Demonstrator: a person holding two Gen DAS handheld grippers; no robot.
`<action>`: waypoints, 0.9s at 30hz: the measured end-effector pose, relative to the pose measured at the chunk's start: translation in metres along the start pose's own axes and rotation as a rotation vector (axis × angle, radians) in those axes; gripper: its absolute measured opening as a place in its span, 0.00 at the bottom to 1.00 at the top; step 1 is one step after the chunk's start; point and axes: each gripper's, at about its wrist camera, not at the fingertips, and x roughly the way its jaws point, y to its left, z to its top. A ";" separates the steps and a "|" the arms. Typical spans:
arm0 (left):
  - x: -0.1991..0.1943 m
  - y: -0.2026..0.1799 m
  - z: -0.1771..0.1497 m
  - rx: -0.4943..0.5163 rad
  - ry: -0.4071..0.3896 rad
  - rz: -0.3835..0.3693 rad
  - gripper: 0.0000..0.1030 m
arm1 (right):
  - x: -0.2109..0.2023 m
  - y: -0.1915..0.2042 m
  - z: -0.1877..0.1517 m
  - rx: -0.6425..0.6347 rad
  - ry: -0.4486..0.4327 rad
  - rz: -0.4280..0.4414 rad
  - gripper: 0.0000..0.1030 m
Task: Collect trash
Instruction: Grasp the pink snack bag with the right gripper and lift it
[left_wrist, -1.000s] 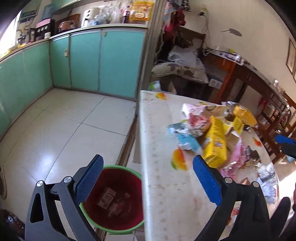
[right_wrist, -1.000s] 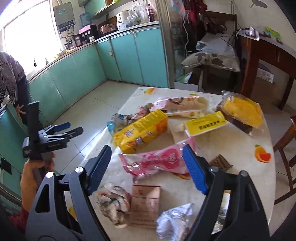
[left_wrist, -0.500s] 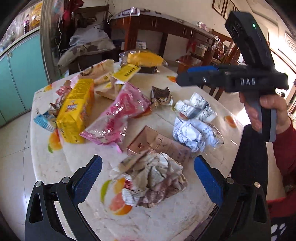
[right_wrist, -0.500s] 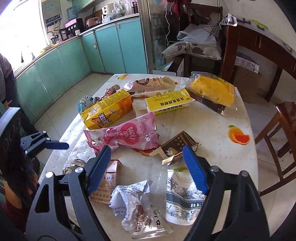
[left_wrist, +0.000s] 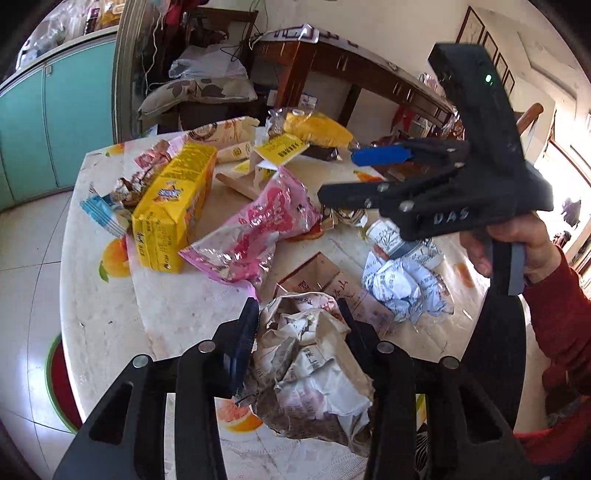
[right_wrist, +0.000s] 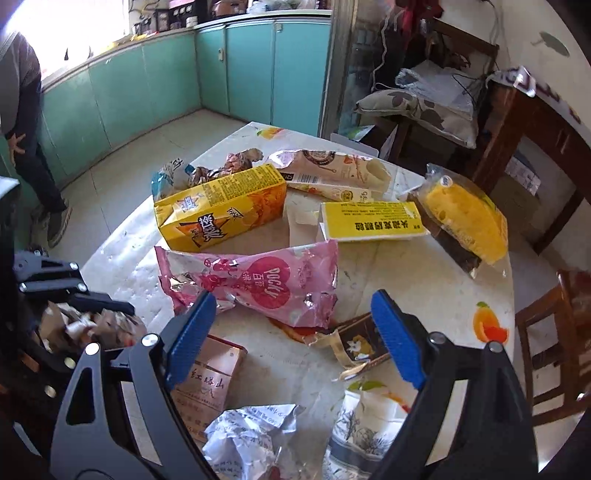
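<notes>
My left gripper (left_wrist: 295, 325) is shut on a crumpled brown-and-white paper wad (left_wrist: 314, 373) at the near edge of the round table (left_wrist: 110, 314); the wad also shows in the right wrist view (right_wrist: 85, 325). My right gripper (right_wrist: 291, 332) is open and empty above a pink Pocky wrapper (right_wrist: 258, 284) and a torn dark wrapper (right_wrist: 358, 343); it hangs in the left wrist view (left_wrist: 351, 177) too. A yellow snack box (right_wrist: 221, 206), a crumpled white wrapper (right_wrist: 251, 439) and a flat brown carton (right_wrist: 210, 380) lie on the table.
A red bin with a green rim (left_wrist: 59, 380) stands on the floor left of the table. A person (right_wrist: 22, 122) stands by the teal cabinets (right_wrist: 258, 70). A wooden chair (right_wrist: 554, 339) is at the right. More wrappers lie at the table's far side.
My left gripper has swung from over the bin to the table, gone down on the crumpled paper wad and closed on it. My right gripper has moved forward over the table, still open.
</notes>
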 end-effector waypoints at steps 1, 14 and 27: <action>-0.004 0.004 0.002 -0.017 -0.017 0.003 0.39 | 0.005 0.004 0.005 -0.060 0.016 -0.001 0.82; -0.009 0.055 0.001 -0.197 -0.067 0.076 0.40 | 0.065 0.057 0.021 -0.584 0.252 0.032 0.82; -0.010 0.061 0.002 -0.214 -0.080 0.085 0.42 | 0.080 0.054 0.018 -0.500 0.323 0.091 0.22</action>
